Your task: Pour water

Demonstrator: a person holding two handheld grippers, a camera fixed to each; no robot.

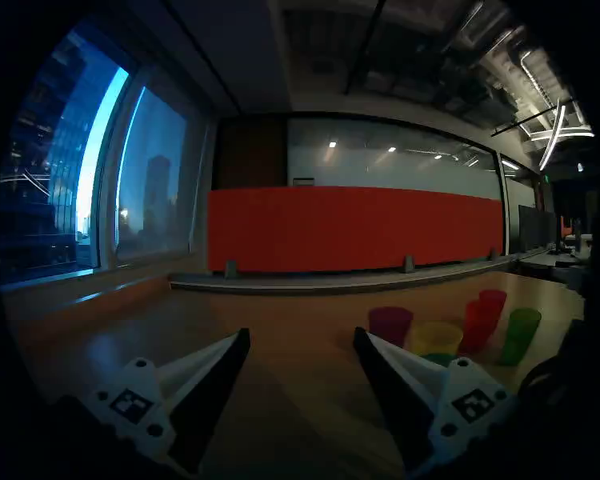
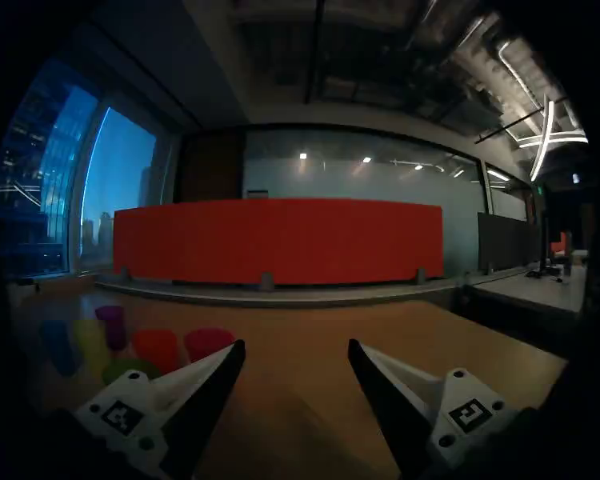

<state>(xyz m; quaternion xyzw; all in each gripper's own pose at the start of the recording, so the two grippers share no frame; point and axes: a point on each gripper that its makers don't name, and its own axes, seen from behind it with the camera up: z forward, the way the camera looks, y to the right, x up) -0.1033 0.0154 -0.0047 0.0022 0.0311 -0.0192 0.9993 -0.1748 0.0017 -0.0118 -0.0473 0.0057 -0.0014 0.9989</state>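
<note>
The left gripper (image 1: 300, 332) and right gripper (image 2: 296, 344) are held wide open, empty. The cups (image 1: 436, 336) are crowded at the lower right of the left gripper view; a neighbour may be knocked over when one is grasped.

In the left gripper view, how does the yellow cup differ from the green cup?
The yellow cup looks wide and low; the green cup is taller and slimmer. The yellow cup stands mid-group, the green cup at the right end. Both stand upright on the wooden table.
</note>
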